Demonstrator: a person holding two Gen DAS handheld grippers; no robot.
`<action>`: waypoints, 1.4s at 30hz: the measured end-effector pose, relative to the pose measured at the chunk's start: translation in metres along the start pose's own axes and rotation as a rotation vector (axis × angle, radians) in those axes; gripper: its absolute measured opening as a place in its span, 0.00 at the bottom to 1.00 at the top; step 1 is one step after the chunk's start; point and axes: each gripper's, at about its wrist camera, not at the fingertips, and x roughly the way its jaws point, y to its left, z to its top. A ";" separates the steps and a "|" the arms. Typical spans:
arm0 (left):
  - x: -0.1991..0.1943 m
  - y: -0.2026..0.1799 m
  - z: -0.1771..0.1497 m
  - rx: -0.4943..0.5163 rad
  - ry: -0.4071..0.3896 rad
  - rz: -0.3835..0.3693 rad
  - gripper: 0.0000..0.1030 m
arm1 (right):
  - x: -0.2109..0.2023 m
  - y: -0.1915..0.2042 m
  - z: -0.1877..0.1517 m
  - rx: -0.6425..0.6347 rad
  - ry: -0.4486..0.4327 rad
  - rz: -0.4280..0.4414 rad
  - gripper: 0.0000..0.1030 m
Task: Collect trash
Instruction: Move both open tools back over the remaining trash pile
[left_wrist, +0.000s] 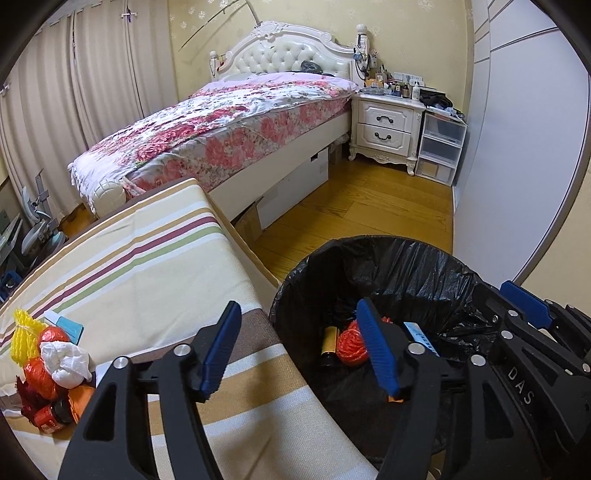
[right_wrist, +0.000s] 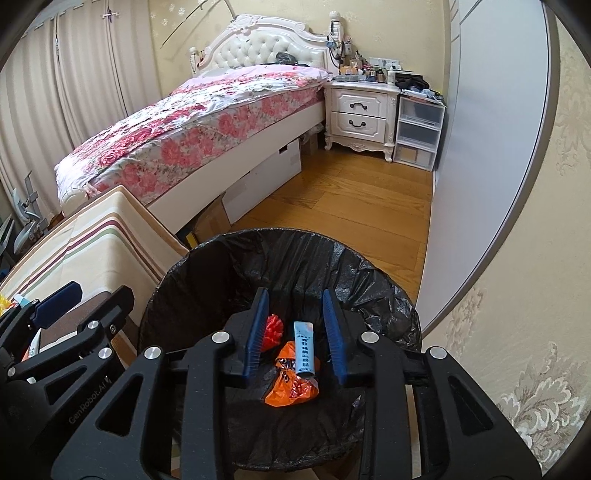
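A bin with a black liner (left_wrist: 406, 266) (right_wrist: 295, 254) stands on the floor beside a striped table (left_wrist: 147, 266). In it lie a red net ball (left_wrist: 352, 345) (right_wrist: 273, 330), a dark bottle (left_wrist: 330, 341), a blue tube (right_wrist: 304, 350) and an orange wrapper (right_wrist: 291, 391). My right gripper (right_wrist: 297, 339) is open and empty over the bin. My left gripper (left_wrist: 299, 350) is open and empty, straddling the table edge and the bin rim. A trash pile lies at the table's left: yellow net (left_wrist: 26, 332), white wad (left_wrist: 66, 360), orange bags (left_wrist: 40, 376), small jar (left_wrist: 51, 415).
A bed with a floral cover (left_wrist: 207, 136) stands behind the table. A white nightstand (left_wrist: 384, 125) and plastic drawers (left_wrist: 439, 147) stand at the far wall. Wood floor (left_wrist: 354, 210) runs between the bed and a white wardrobe (left_wrist: 524, 166) at right.
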 end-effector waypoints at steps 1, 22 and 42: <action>-0.001 0.001 0.000 -0.004 -0.002 -0.001 0.65 | 0.000 0.000 0.000 0.001 -0.001 -0.002 0.30; -0.036 0.068 -0.027 -0.101 0.001 0.092 0.71 | -0.017 0.040 -0.009 -0.058 0.005 0.072 0.45; -0.089 0.191 -0.098 -0.302 0.044 0.295 0.71 | -0.049 0.162 -0.045 -0.280 0.040 0.267 0.46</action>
